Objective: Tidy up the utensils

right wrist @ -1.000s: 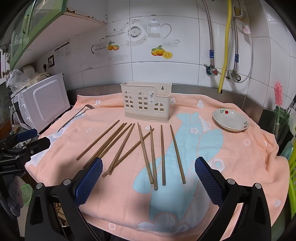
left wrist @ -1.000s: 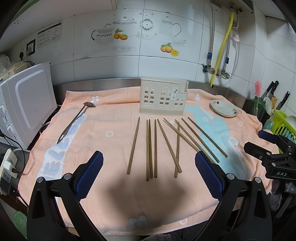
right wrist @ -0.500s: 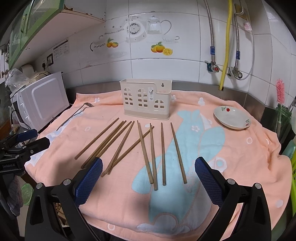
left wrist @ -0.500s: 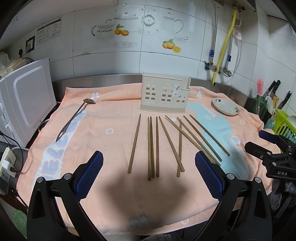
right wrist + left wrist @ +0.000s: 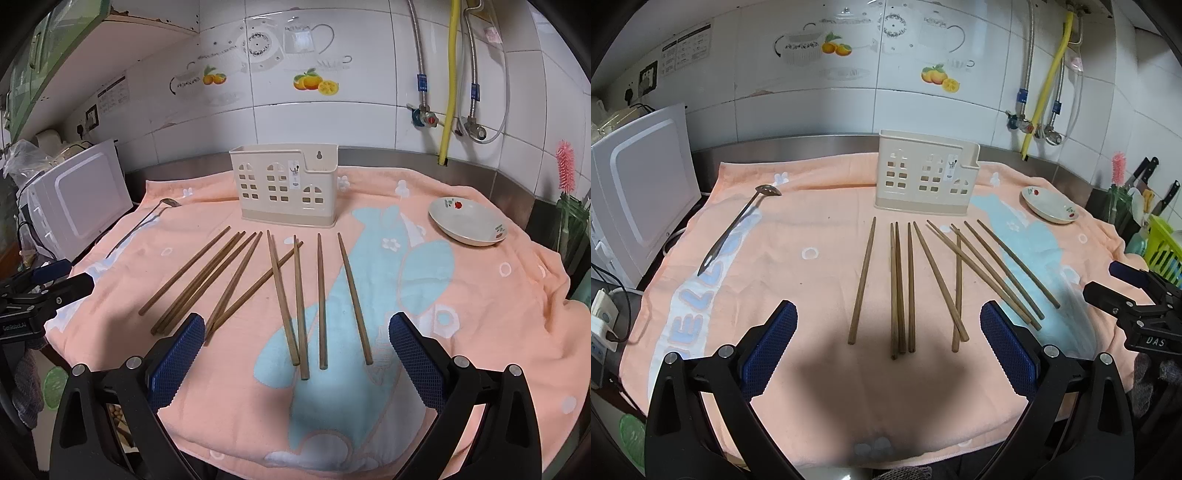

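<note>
I hold my left hand-held gripper (image 5: 888,339) and right hand-held gripper (image 5: 296,341) spread wide, both empty. The chopsticks (image 5: 900,288) lie ahead of them, before the holder (image 5: 925,179).

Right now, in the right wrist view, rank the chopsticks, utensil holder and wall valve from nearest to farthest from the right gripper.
1. Chopsticks: on the towel, just ahead of the right gripper.
2. Utensil holder: behind them, centre.
3. Wall valve: on the tiles, upper right.
</note>
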Tool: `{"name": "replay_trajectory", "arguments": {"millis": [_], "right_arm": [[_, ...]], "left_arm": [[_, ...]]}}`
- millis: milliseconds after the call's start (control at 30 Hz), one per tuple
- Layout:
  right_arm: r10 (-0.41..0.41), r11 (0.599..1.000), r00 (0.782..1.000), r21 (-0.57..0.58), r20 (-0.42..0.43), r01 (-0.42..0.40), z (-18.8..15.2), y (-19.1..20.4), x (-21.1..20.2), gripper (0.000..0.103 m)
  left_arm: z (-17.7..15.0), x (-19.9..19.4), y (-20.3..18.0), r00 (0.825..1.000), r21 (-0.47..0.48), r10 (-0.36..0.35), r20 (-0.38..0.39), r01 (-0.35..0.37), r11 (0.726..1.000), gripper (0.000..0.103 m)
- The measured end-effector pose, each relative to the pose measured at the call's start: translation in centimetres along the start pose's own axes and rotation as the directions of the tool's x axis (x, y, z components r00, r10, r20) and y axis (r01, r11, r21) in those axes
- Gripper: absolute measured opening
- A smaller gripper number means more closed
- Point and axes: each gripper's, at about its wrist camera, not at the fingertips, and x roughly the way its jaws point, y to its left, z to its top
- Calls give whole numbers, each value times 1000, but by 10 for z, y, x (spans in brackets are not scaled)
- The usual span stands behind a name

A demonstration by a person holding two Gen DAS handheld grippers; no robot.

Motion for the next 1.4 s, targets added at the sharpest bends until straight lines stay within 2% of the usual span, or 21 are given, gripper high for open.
{"name": "replay_trajectory", "arguments": {"millis": [700,833,867,933,1100,1267,1400], "right_arm": [[1,1000,997,-15,-78,-2,0,-13,40,96],[2,1000,996,-16,-94,-3,-1,-18,48,92],[7,1000,995,-14,-100,-8,-1,-19,50,91],[10,1000,993,-5,-114,-10,-2,-23,55,82],[15,1000,988,16,-152,-13,-4,-30,66,75],[9,1000,984,16,-178,-6,-5,-35,76,68],[7,1000,980,20,-201,-3,-7,-42,83,61]], "left_arm": [[4,50,17,995,0,3,-99,-3,1000,97],[1,62,22,993,6,3,-119,-2,1000,96],[1,64,23,992,10,2,-124,-1,1000,92],[0,71,25,990,12,0,-138,1,1000,88],[1,87,32,986,7,-2,-169,4,1000,76],[1,103,34,979,11,-11,-202,13,1000,56],[1,115,34,974,17,-19,-224,24,1000,46]]}}
